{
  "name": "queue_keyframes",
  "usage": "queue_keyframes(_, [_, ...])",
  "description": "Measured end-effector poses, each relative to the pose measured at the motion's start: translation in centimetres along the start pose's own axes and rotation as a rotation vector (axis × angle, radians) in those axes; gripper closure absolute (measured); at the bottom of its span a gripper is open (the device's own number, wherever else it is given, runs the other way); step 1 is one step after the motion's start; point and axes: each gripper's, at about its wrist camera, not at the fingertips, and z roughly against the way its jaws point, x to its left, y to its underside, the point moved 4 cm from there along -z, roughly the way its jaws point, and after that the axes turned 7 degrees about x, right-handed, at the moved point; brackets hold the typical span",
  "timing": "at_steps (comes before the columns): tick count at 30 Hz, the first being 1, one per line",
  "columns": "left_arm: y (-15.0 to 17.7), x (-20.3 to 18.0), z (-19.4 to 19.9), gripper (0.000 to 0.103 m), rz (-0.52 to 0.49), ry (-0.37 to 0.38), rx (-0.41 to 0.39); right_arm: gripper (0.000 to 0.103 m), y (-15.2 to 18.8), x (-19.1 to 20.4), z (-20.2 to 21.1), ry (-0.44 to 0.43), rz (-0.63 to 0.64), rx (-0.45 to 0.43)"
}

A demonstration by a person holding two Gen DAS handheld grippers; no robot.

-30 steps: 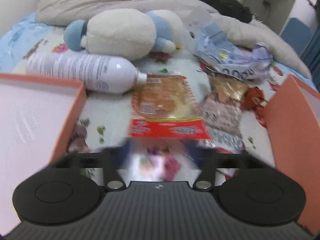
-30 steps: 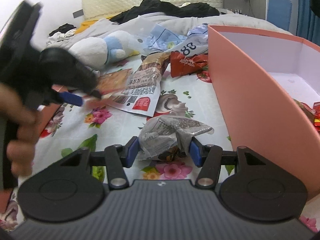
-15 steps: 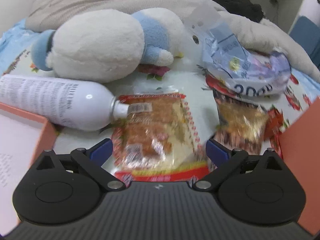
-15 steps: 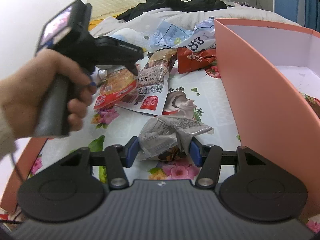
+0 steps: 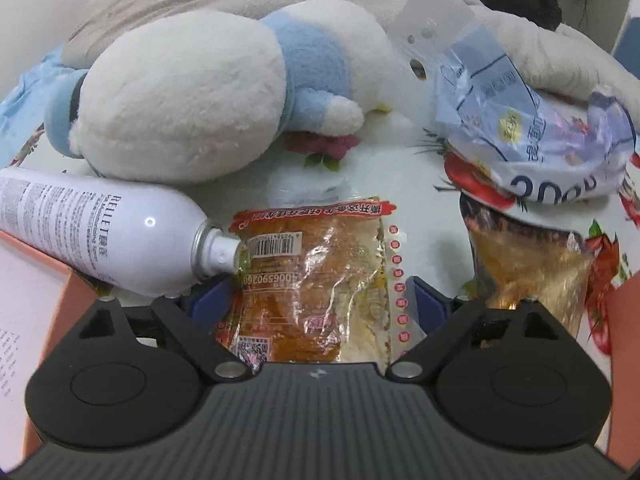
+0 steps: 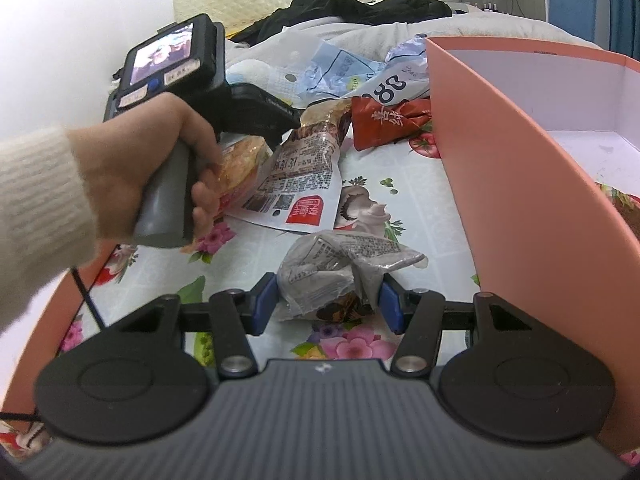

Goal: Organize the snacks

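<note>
My left gripper [image 5: 316, 300] is open with its blue pads on either side of a clear bread packet with a red border [image 5: 316, 276] that lies on the bedsheet. That packet also shows in the right wrist view [image 6: 240, 168], under the hand-held left gripper. My right gripper [image 6: 326, 300] is shut on a crumpled silver snack packet [image 6: 340, 268], held just above the sheet. A white printed snack bag [image 6: 300, 184] and a red snack packet [image 6: 388, 120] lie beyond it. An orange box [image 6: 520, 168] stands to the right, with snacks inside.
A white spray bottle [image 5: 100, 236] touches the bread packet's left corner. A white and blue plush toy [image 5: 200, 92] lies behind it. A blue-white bag [image 5: 532, 136] covers a golden snack bag [image 5: 528, 268]. Orange box walls [image 5: 56, 312] flank both sides.
My left gripper has moved forward over the bread packet and its pads have drawn in beside it. My right gripper keeps its hold on the silver packet, hardly moving.
</note>
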Motion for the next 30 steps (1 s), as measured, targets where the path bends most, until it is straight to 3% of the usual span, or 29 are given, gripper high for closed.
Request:
queue_keyframes(7, [1.0,0.3,1.3,0.044,-0.041,-0.009,-0.015,0.047,0.0,-0.1,0.3,-0.001,0.003,0.001])
queue_keyframes(16, [3.8,0.2,3.4,0.069,-0.099,-0.005,-0.017,0.047,0.5,0.5,1.7,-0.003,0.051,-0.004])
queue_keyframes(20, [6.0,0.7,5.4,0.075,-0.114,0.01,0.007,0.047,0.7,0.6,2.3,-0.053,0.069,0.048])
queue_keyframes(30, [13.9,3.4,11.0,0.078,-0.051,0.091,0.034,0.047,1.5,1.2,6.0,-0.059,0.161,0.034])
